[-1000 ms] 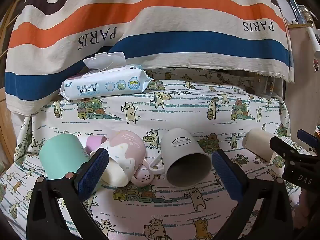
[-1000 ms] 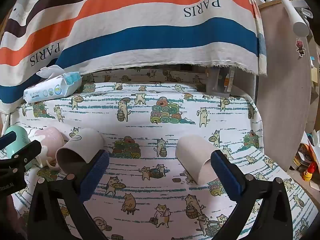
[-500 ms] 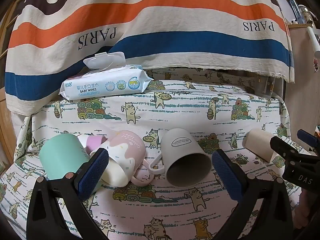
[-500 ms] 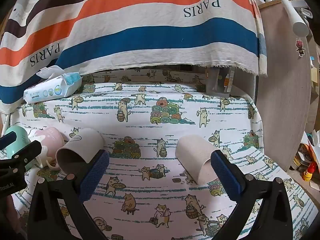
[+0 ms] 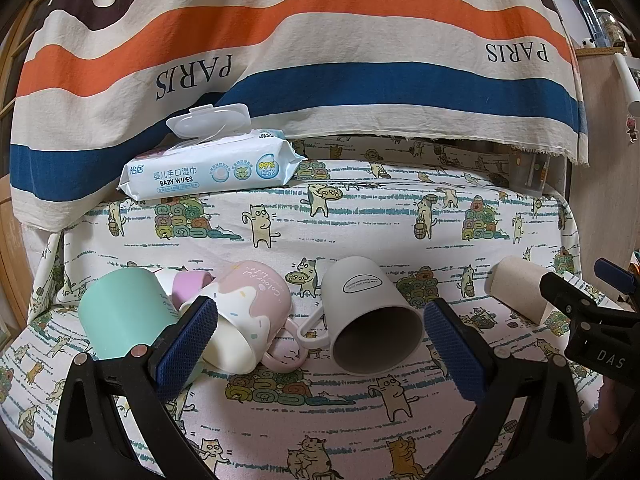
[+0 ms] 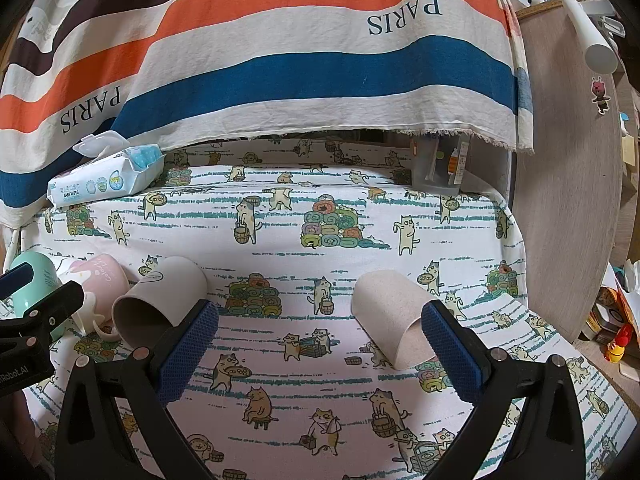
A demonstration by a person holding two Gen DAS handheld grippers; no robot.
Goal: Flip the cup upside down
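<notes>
Several cups lie on their sides on a cat-print tablecloth (image 5: 360, 220). A mint cup (image 5: 120, 320), a pink cup with a handle (image 5: 248, 312) and a grey mug (image 5: 368, 316) with its mouth facing me lie in a row in the left wrist view. A beige cup (image 6: 392, 312) lies apart to the right; it also shows in the left wrist view (image 5: 520, 292). My left gripper (image 5: 320, 352) is open and empty, just in front of the pink cup and grey mug. My right gripper (image 6: 320, 348) is open and empty, with the beige cup beside its right finger.
A pack of baby wipes (image 5: 208, 168) with its lid open lies at the back left. A striped PARIS cloth (image 5: 320, 60) hangs behind the table. A clear plastic box (image 6: 440, 168) stands at the back right. A wooden panel (image 6: 568, 200) rises at the right.
</notes>
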